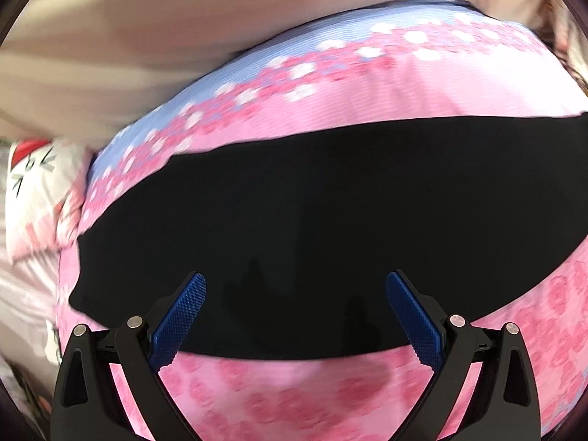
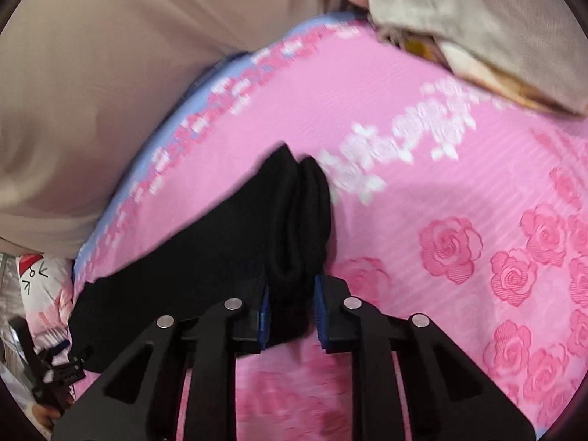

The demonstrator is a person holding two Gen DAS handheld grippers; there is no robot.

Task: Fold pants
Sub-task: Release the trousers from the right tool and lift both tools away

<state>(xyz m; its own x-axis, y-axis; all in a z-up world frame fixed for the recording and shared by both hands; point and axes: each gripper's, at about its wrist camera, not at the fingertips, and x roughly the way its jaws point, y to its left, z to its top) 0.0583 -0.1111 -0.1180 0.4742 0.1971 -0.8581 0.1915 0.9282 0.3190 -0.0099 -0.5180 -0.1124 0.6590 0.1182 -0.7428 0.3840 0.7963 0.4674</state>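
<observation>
The black pants (image 1: 312,228) lie on a pink rose-patterned bedspread (image 1: 367,92) with a blue border, and in the left wrist view they fill the middle of the frame as one flat dark band running from the left edge to the right edge, with no legs or waistband to tell apart. That compact, even shape suggests at least one fold is already made, though how many layers there are cannot be read from the dark cloth. The left claw (image 1: 296,316) hangs over the near edge of this band at the bottom of the frame with its blue pads (image 1: 180,316) spread wide apart and nothing between them. The right wrist view shows what the left does not: the right claw (image 2: 292,312), at lower centre, has its pads drawn close together on a bunched, doubled end of the pants, which rises as a thick ridge toward the middle of the frame. From there the rest of the cloth trails away to the lower left. Judging by this, a further fold is under way rather than finished: the pinched end has yet to be carried over and laid flat. The right view also catches the left claw's body at the far lower left edge, and a beige cloth (image 2: 477,18) at the upper right. A white cartoon-print pillow (image 1: 33,183) sits at the left edge of both views.
</observation>
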